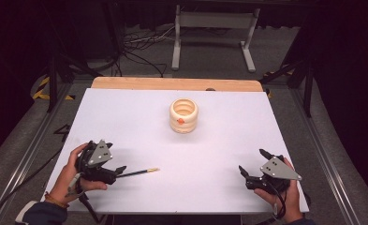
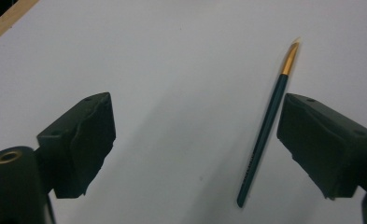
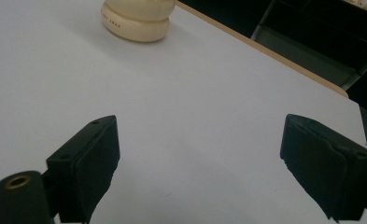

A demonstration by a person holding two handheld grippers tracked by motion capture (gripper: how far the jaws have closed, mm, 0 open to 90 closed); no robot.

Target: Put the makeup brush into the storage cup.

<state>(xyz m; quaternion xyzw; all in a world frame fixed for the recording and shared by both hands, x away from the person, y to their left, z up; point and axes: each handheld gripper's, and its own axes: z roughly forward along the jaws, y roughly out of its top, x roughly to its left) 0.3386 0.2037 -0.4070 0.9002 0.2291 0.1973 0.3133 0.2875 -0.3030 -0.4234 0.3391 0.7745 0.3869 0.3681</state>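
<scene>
A slim dark teal brush (image 1: 139, 173) with a gold ferrule lies flat on the white table (image 1: 125, 122) at the front left, tip pointing right. My left gripper (image 1: 116, 165) is open around its rear end. In the left gripper view the brush (image 2: 264, 133) lies between the jaws, close beside the right jaw and untouched by either; the gripper (image 2: 197, 140) grips nothing. A cream ribbed holder (image 1: 183, 116) stands upright at the table's middle back. My right gripper (image 1: 251, 160) rests open at the front right, empty (image 3: 200, 158), with the holder (image 3: 137, 21) far ahead.
A wooden strip (image 1: 172, 83) borders the table's far edge. Beyond it are a metal stand (image 1: 214, 28) and cables on the floor. Metal rails run along both sides of the table.
</scene>
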